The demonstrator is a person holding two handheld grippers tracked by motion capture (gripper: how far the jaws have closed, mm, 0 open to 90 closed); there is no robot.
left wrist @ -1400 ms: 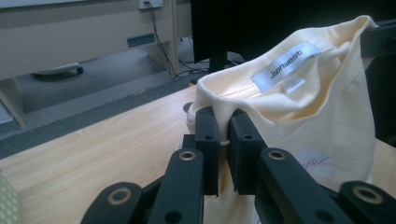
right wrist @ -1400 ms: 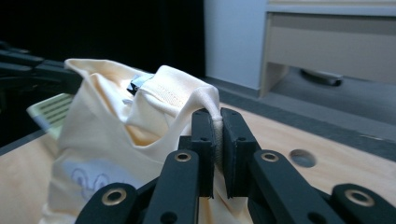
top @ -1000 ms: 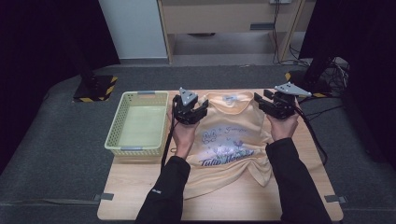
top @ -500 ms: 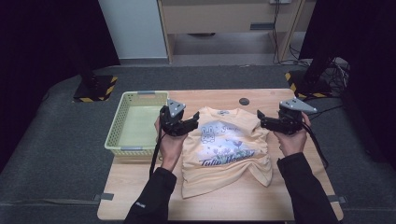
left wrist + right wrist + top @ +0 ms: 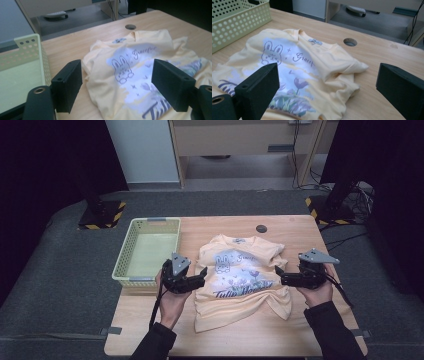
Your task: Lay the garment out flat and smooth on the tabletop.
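A pale yellow T-shirt with a bunny and flower print lies face up on the wooden table, sleeves bunched inward. My left gripper sits at the shirt's left edge, pointing right at it. Its jaws have just been opening and stand wide apart, with the cloth lying beyond them and not pinched. My right gripper is at the shirt's right edge, pointing left. Its jaws have also just been opening, and the shirt spreads out past my right gripper untouched. In its own view my left gripper grips nothing.
A light green perforated basket stands empty at the table's left, close beside the left hand; its wall and corner show in both gripper views. A round cable hole lies beyond the collar. Dark stands and cables are on the floor behind.
Both grippers have come back from the shirt's shoulders toward the near edge and apart to its sides. Their jaws have widened and the cloth is let go.
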